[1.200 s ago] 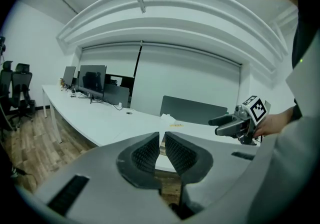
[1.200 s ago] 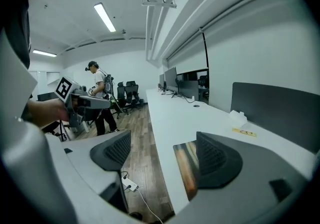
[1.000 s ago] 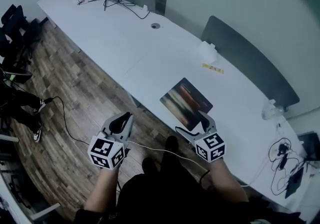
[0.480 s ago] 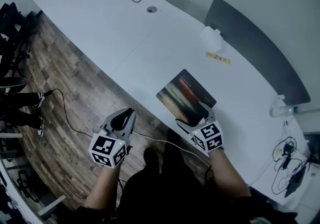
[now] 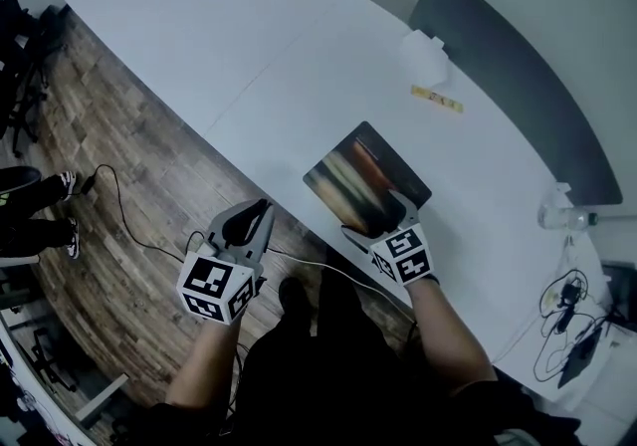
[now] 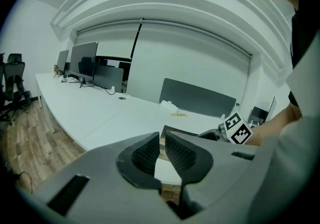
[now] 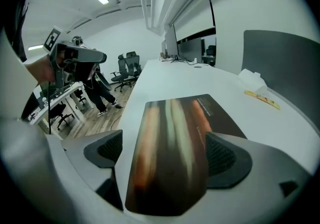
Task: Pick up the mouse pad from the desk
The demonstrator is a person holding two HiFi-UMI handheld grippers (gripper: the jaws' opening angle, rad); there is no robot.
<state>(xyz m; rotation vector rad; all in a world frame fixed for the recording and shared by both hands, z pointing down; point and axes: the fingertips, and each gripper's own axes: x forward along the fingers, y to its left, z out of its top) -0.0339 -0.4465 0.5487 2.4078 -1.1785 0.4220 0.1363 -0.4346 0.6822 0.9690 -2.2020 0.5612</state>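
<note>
The mouse pad point(image 5: 364, 178), dark with blurred orange and pale streaks, lies flat on the white desk point(image 5: 249, 46) near its front edge. My right gripper point(image 5: 376, 217) hangs just over the pad's near corner. In the right gripper view the mouse pad point(image 7: 175, 138) runs between the two spread pads point(image 7: 107, 150) without touching them. Those jaws have just been opening and stand wide, holding nothing. My left gripper point(image 5: 259, 210) is off the desk over the wooden floor, left of the pad. In its own view the left gripper point(image 6: 161, 138) has its jaws together and empty.
A white tissue box point(image 5: 423, 54) and a yellow strip point(image 5: 436, 99) lie beyond the pad, before a grey partition point(image 5: 518, 86). A bottle point(image 5: 552, 215) and cables point(image 5: 562, 334) sit at the desk's right end. A cable point(image 5: 129, 225) trails over the floor. Monitors point(image 6: 82, 60) stand far left.
My right gripper has sunk toward the pad's near corner with its jaws spreading wider. The left gripper has dropped a little and drifted slightly toward the desk.
</note>
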